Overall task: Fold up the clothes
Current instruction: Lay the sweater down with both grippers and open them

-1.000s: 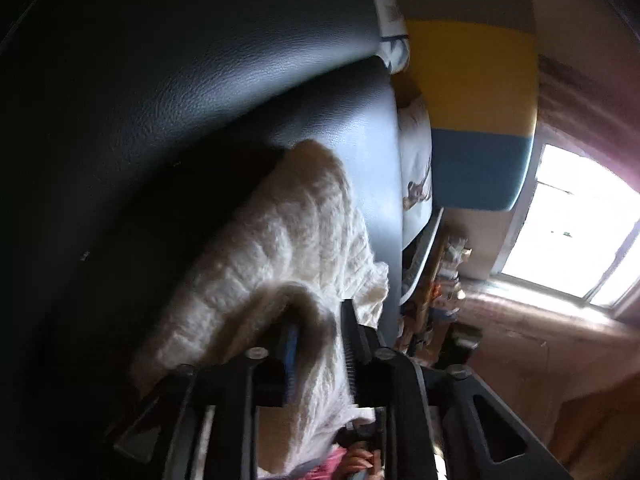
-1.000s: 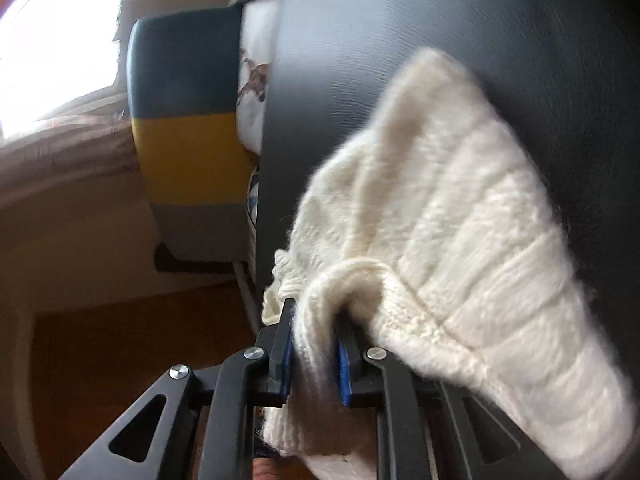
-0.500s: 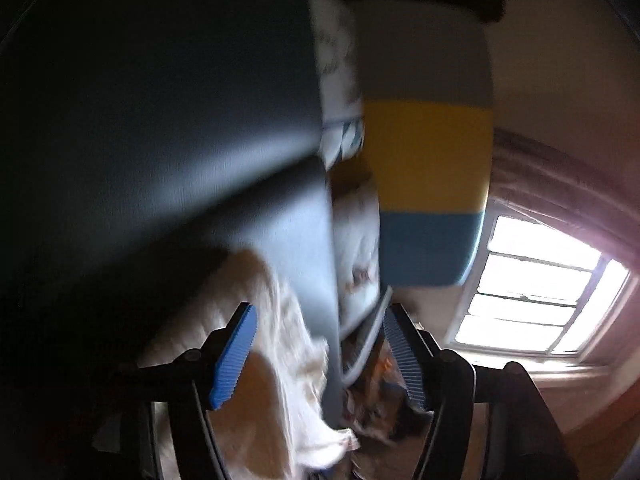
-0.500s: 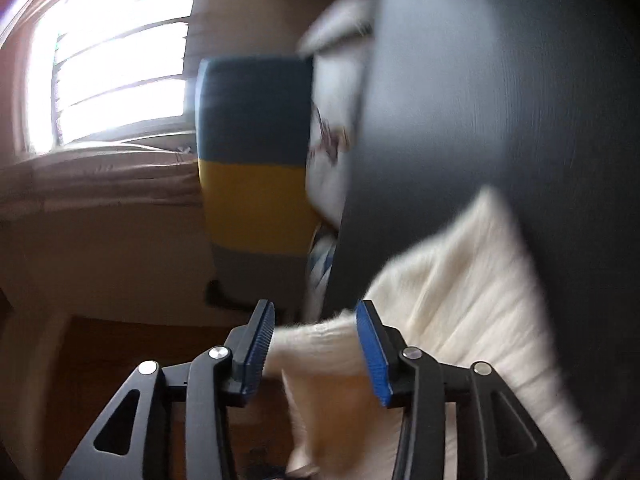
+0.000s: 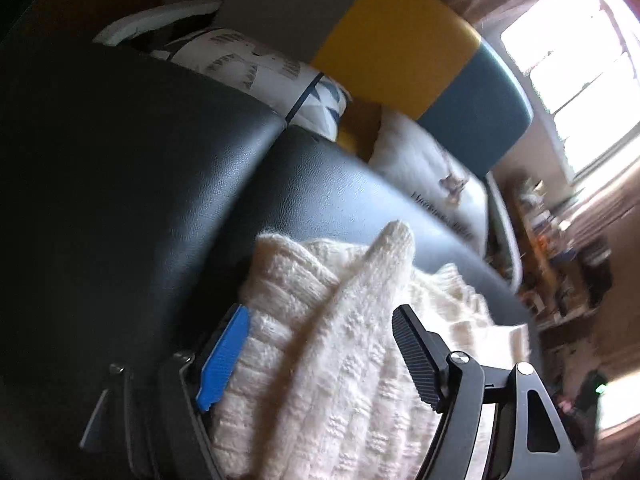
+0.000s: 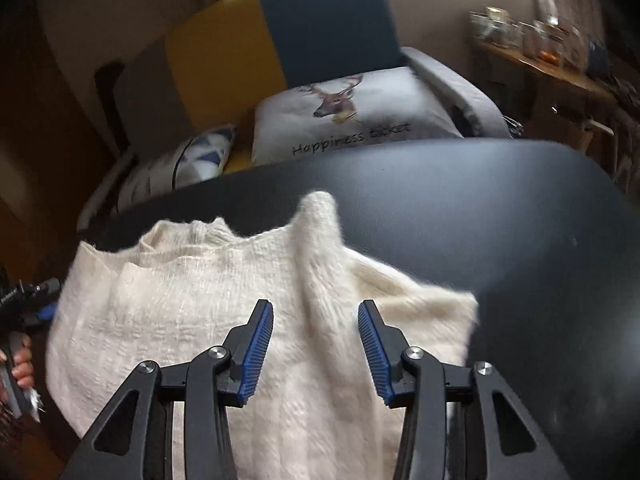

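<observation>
The cream knitted sweater (image 6: pixel 208 320) is seen spread on the black padded surface (image 6: pixel 480 220) directly beneath and ahead of both claws, a raised ridge running away between the parted, ungripping right gripper (image 6: pixel 316 344), while the left gripper (image 5: pixel 316 356) is opening over it.

Beyond the tongs, a black padded surface (image 6: pixel 460 208), then a deer-print cushion (image 6: pixel 352 120) against a yellow-and-teal chair back (image 6: pixel 280 40).

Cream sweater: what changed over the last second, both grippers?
Both let go. The left gripper and right gripper, each clamped on a fold of the cream knit sweater a second ago, now stand open above it; the left is still opening. Both views rolled upright. The sweater stays on the black table.
</observation>
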`<action>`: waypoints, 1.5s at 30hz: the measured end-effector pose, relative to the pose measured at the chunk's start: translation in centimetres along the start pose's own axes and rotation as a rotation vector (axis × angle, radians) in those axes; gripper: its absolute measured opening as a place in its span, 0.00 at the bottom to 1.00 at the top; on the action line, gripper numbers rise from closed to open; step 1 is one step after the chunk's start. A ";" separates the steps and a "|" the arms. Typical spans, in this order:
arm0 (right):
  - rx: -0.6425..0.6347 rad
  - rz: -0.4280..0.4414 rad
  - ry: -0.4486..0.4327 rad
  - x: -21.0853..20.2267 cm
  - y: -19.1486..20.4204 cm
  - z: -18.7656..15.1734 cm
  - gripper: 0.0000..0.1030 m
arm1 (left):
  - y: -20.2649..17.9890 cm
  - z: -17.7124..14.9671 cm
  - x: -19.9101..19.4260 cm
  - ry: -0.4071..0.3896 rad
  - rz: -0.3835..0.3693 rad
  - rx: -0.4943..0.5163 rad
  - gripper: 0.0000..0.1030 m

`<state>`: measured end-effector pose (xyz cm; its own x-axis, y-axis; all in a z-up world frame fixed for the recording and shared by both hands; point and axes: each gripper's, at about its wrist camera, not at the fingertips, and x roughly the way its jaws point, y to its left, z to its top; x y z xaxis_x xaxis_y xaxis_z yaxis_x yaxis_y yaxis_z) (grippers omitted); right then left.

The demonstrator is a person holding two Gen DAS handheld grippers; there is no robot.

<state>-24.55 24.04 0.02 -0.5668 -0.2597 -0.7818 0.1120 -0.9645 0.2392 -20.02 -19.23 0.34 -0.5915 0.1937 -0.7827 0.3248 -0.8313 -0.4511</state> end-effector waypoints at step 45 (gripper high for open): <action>0.224 -0.102 -0.087 -0.6 -5.3 -5.4 0.06 | 1.6 -6.9 -0.1 -0.214 0.206 0.218 0.33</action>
<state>-20.42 29.02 -3.86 -0.6352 -0.1472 -0.7582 -0.1271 -0.9484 0.2906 -14.38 -16.98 -3.29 -0.6782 -0.0834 -0.7301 0.3021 -0.9373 -0.1736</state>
